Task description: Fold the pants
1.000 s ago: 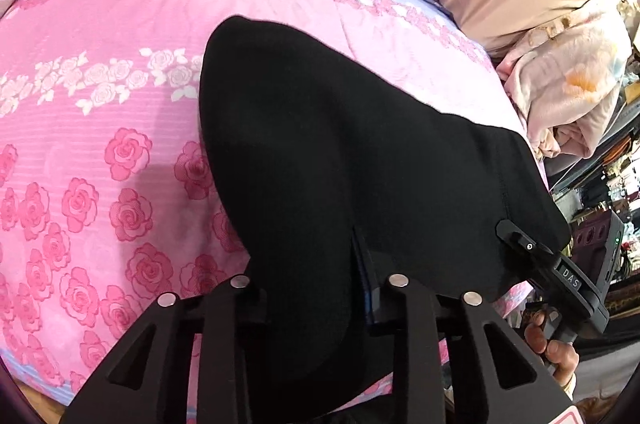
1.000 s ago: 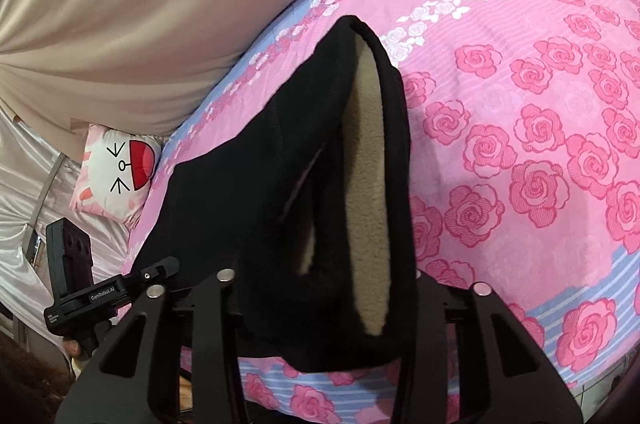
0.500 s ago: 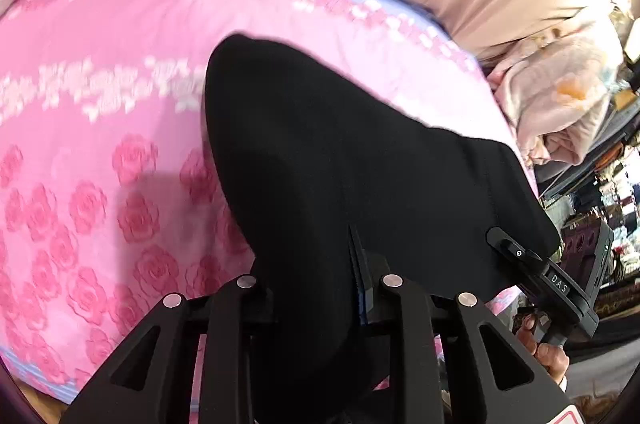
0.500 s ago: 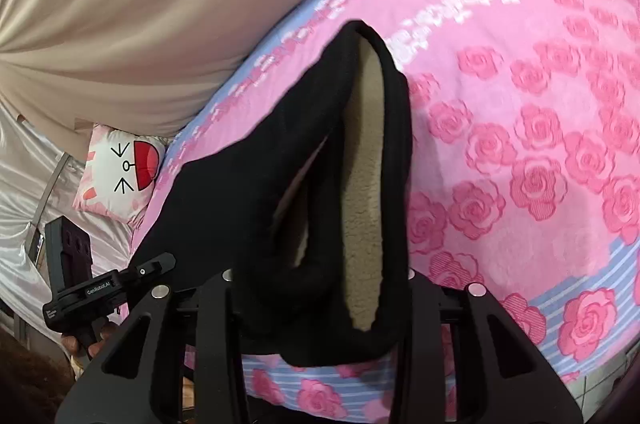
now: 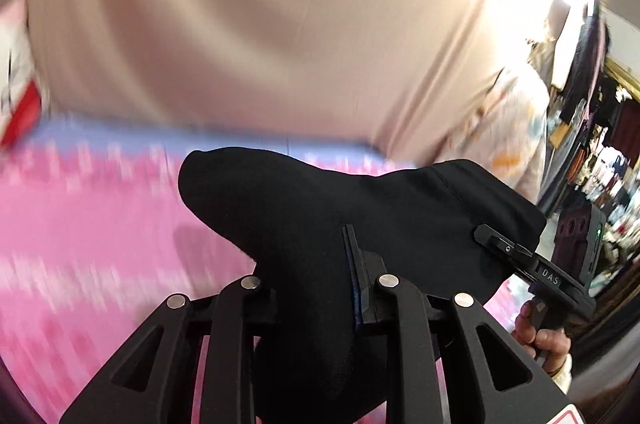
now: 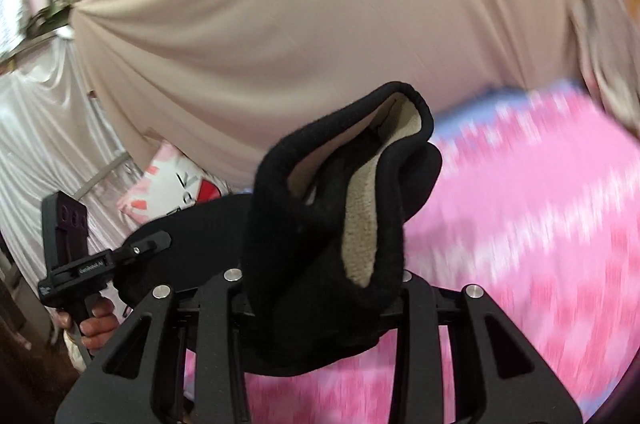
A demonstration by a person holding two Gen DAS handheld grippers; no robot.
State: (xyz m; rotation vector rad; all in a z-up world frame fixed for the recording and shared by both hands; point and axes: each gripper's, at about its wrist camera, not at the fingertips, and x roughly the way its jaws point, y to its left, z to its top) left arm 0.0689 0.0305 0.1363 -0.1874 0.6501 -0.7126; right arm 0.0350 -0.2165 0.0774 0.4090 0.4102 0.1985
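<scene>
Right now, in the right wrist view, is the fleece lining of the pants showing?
Yes, the black pants clamped in the right gripper gape open at the top, exposing a strip of beige fleece lining.

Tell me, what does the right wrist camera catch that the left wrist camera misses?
Only the right wrist view shows the pants' cream fleece lining inside the open waistband, a white satin drape, and the left gripper from outside. Only the left wrist view shows the cluttered shelves and the right gripper from outside. Both show the black pants clamped in the gripper and raised over the pink floral bedsheet, the beige curtain behind, and a cartoon pillow, only a blurred sliver in the left wrist view.
</scene>
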